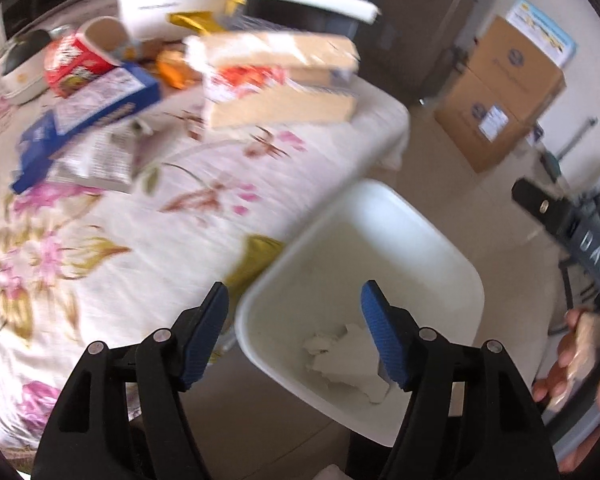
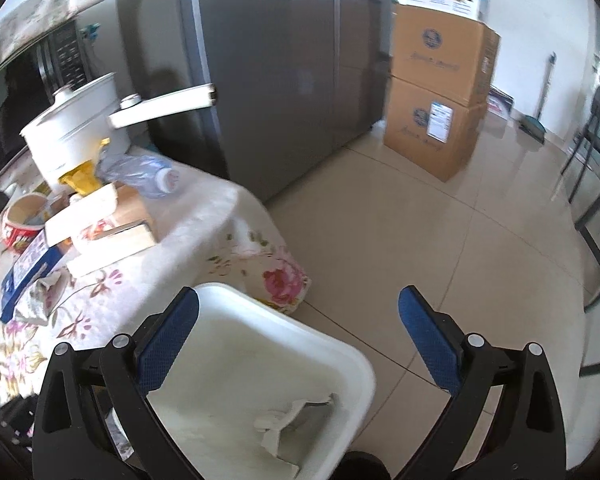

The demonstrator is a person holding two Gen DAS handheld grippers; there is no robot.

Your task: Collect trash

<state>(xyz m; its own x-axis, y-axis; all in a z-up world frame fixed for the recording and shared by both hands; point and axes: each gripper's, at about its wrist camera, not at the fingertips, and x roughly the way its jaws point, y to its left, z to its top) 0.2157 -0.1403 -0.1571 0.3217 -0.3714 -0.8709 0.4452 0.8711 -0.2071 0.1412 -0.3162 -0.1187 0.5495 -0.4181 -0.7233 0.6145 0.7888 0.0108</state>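
Observation:
A white bin [image 1: 380, 240] stands on the floor beside the table, with crumpled white paper [image 1: 344, 364] lying in it. My left gripper [image 1: 294, 332] is open and empty above the bin's near rim. My right gripper [image 2: 298, 344] is open and empty, also over the bin [image 2: 260, 344], where the paper [image 2: 288, 420] shows. Trash lies on the floral tablecloth [image 1: 140, 220]: a blue carton [image 1: 100, 112], a red cup [image 1: 80, 60], a tan box [image 1: 284, 80], a crumpled wrapper [image 1: 96, 160] and a plastic bottle [image 2: 140, 174].
A white pot [image 2: 76, 128] with a long handle stands at the table's back. A grey fridge [image 2: 280, 60] and stacked cardboard boxes [image 2: 440, 92] stand beyond. Dark chairs [image 2: 596, 184] are at the right. The other gripper and hand [image 1: 572, 264] show at the right.

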